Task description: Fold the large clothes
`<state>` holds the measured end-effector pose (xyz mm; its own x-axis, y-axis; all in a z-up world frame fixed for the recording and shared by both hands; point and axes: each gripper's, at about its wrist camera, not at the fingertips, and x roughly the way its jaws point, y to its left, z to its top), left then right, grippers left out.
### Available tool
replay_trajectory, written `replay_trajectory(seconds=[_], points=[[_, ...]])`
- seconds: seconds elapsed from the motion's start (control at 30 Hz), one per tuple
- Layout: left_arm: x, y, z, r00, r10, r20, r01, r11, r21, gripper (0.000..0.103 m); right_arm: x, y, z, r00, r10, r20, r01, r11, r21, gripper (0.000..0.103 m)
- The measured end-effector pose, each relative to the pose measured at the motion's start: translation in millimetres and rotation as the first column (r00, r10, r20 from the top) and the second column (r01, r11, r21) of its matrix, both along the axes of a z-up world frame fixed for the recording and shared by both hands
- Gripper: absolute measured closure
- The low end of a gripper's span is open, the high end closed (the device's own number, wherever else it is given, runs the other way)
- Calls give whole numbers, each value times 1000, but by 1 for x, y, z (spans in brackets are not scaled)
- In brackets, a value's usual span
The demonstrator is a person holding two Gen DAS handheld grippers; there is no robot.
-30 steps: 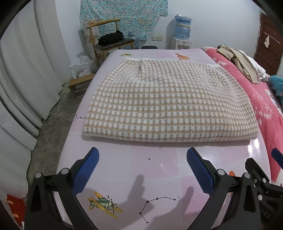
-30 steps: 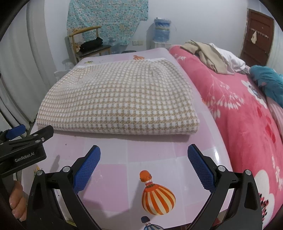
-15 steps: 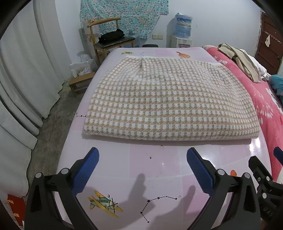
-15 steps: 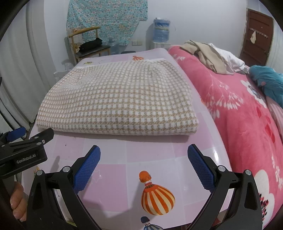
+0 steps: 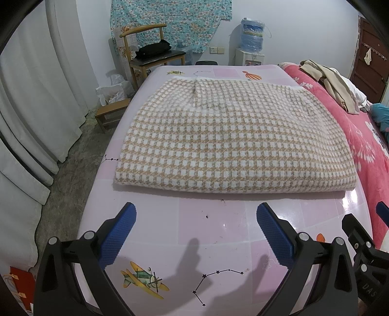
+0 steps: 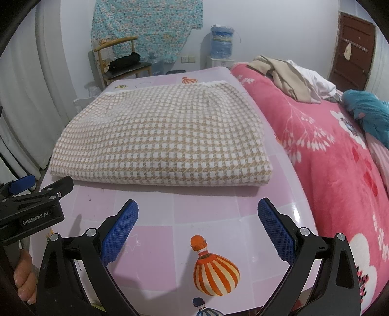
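The pink patterned desk fills the lower part of both wrist views, glossy, printed with a small aeroplane, star lines and striped hot-air balloons. To the right of the fingers lies a bed under a bright pink floral blanket, touching the desk's right side, with beige and white clothes heaped at its far end and a teal garment further right.

The folded checked garment, beige and white, lies flat on the desk straight ahead of both pairs of fingers, apart from them, its thick folded edge facing them and its far edge near the desk's back. In the right wrist view its right corner sits just ahead of the right-hand fingertip.

Beyond the far end of the desk stand a wooden chair with a black bag on the seat, a water dispenger and a floral cloth hung on the wall. Grey curtains hang to the left of the fingers.

The left gripper hovers over bare desk, its blue-padded fingers spread wide with nothing between them. The right gripper is the same: fingers wide apart, empty, above a balloon print.
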<state>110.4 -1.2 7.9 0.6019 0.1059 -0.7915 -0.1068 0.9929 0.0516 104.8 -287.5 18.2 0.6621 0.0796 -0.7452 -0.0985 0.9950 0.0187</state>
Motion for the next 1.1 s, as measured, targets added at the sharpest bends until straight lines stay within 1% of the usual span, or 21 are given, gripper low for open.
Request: replay_trajectory(seconds=[1.1], points=[[0,-1,1,1000,-2,-3,2,1000,-5,5,0,1,-2,1000,-5,-1,5,1000,-1,8]])
